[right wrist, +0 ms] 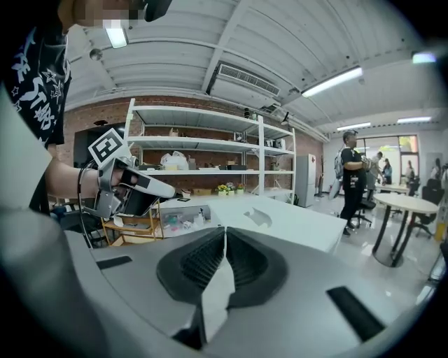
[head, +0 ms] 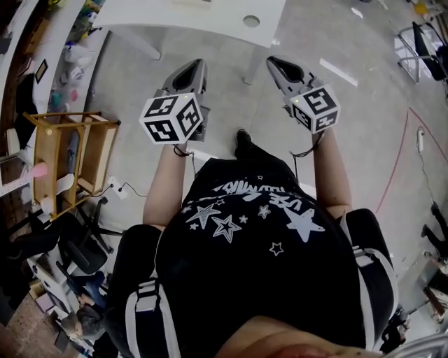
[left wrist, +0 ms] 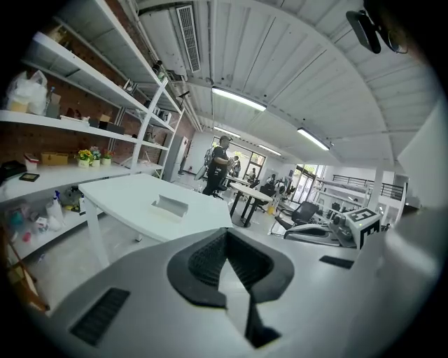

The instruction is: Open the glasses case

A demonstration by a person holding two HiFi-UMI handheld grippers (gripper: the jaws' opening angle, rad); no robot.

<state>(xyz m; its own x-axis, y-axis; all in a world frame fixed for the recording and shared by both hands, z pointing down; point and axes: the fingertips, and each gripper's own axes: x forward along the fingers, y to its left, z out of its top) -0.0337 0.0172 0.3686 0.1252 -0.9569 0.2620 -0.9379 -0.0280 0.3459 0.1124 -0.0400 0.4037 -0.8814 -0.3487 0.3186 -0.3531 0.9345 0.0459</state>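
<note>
No glasses case shows clearly in any view. A white table [head: 189,17] stands ahead of me, and on its top lies a small pale shape [left wrist: 170,205] that I cannot identify; it is also visible in the right gripper view as a small pale shape [right wrist: 260,217]. My left gripper [head: 194,68] and right gripper [head: 275,63] are held side by side in the air in front of the table, above the floor. The left gripper [left wrist: 225,236] has its jaws together with nothing between them. The right gripper [right wrist: 225,231] is likewise shut and empty.
A wooden cart [head: 66,161] and an office chair [head: 77,248] stand at my left. Wall shelves [left wrist: 77,126] with small items run along the brick wall behind the table. A person [left wrist: 218,164] stands further back near round tables [right wrist: 409,203].
</note>
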